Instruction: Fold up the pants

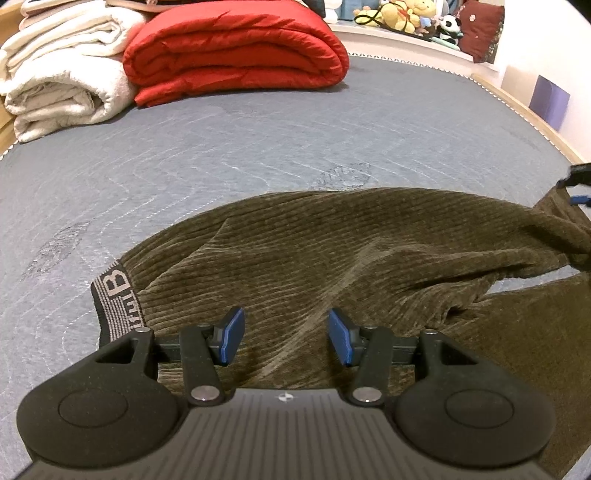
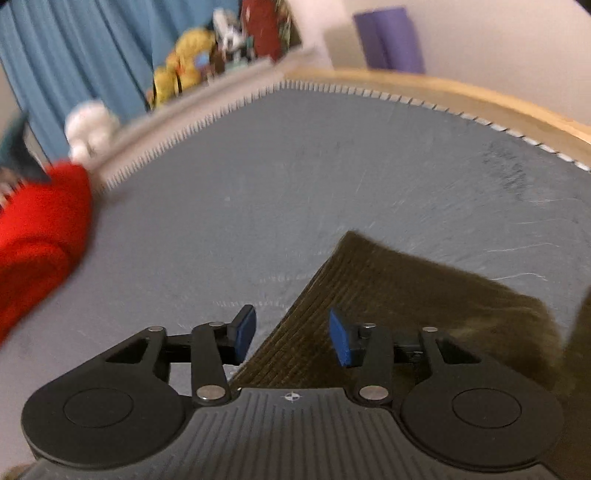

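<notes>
Olive corduroy pants [image 1: 332,251] spread on grey quilted bed [image 1: 221,147]; red duvet [image 1: 236,51] stacked behind, blurred plush toys [image 2: 184,62] probably. Left gripper [image 1: 286,338] and right gripper [image 2: 291,334] fingers held apart, nothing pinched.

Grey quilted mattress [image 1: 258,140] in light wooden bed frame [image 2: 461,92]. Red folded quilt [image 1: 236,51] beside cream blankets [image 1: 62,74] at far end. Plush toys [image 1: 406,14] on ledge. Blue curtain [image 2: 92,48], pale wall [image 2: 498,44].
</notes>
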Demonstrator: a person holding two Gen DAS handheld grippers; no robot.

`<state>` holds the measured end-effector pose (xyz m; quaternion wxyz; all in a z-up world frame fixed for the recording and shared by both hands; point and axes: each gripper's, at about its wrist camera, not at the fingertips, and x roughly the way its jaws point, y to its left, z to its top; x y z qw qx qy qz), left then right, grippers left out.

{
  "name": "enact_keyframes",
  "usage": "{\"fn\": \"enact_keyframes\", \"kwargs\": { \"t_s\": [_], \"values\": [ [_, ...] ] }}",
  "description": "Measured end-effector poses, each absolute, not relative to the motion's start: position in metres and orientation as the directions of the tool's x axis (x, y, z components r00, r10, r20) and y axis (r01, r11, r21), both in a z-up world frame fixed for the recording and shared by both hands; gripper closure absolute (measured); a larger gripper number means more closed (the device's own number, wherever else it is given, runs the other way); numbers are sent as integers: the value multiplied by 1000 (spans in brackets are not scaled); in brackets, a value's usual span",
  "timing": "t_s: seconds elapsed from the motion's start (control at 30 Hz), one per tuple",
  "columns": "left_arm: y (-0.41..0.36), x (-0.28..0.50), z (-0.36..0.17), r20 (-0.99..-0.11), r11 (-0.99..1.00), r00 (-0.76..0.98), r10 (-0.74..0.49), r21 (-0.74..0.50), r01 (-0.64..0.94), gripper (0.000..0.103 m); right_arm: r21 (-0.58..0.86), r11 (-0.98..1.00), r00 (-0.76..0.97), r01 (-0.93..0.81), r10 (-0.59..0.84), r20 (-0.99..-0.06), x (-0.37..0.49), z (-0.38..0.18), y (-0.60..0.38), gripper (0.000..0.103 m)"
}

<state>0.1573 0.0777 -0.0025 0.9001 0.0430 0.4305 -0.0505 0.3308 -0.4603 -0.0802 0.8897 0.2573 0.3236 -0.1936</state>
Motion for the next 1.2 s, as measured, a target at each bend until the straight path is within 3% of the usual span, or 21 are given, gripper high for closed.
{"fn": "enact_keyframes", "kwargs": {
  "t_s": [0.13, 0.2, 0.23, 0.3, 0.37, 0.5, 0.57, 0.67, 0.7, 0.73, 0.8, 0.97, 1.07, 1.2],
  "values": [
    [82, 158, 3, -773, 991, 632, -57, 33, 129, 47, 155, 809, 575, 568, -255, -778, 382, -114, -451, 52],
    [85, 158, 5, -769, 990, 636, -63, 31, 136, 47, 86, 816, 554, 572, -306, -774, 395, -119, -444, 52],
    [86, 158, 6, -767, 990, 638, -63, 32, 137, 47, 42, 822, 542, 568, -335, -771, 402, -118, -441, 75],
    [90, 161, 5, -767, 991, 639, -54, 38, 129, 47, 11, 820, 532, 573, -362, -766, 411, -116, -443, 96],
    [93, 164, 3, -770, 992, 637, -45, 42, 121, 47, 62, 788, 541, 613, -361, -759, 415, -111, -457, 98],
    [101, 168, 1, -769, 995, 639, -27, 43, 94, 47, 100, 704, 606, 703, -520, -602, 412, -81, -495, 98],
    [105, 170, 1, -763, 995, 646, -23, 42, 85, 47, 162, 690, 633, 705, -510, -582, 413, -77, -511, 98],
    [110, 172, 2, -753, 997, 658, -7, 47, 65, 47, 240, 714, 660, 658, -395, -639, 419, -90, -527, 93],
    [113, 173, 2, -749, 997, 662, -3, 45, 56, 47, 232, 720, 669, 654, -408, -621, 413, -90, -526, 87],
    [117, 175, 1, -744, 998, 669, 1, 42, 45, 47, 216, 733, 688, 645, -433, -583, 403, -87, -523, 71],
    [130, 179, 0, -731, 999, 682, 23, 35, 3, 47, 174, 774, 720, 608, -447, -531, 384, -81, -516, 51],
    [195, 199, -9, -700, 979, 708, 89, -68, -190, 55, 134, 844, 770, 520, -395, -502, 324, -69, -501, 49],
    [241, 211, -21, -713, 939, 699, 54, -203, -279, 55, 139, 876, 804, 461, -346, -484, 284, -48, -487, 49],
    [276, 224, -43, -728, 882, 683, -58, -358, -306, 44, 181, 916, 858, 358, -247, -451, 224, -7, -460, 44]
  ]
}}
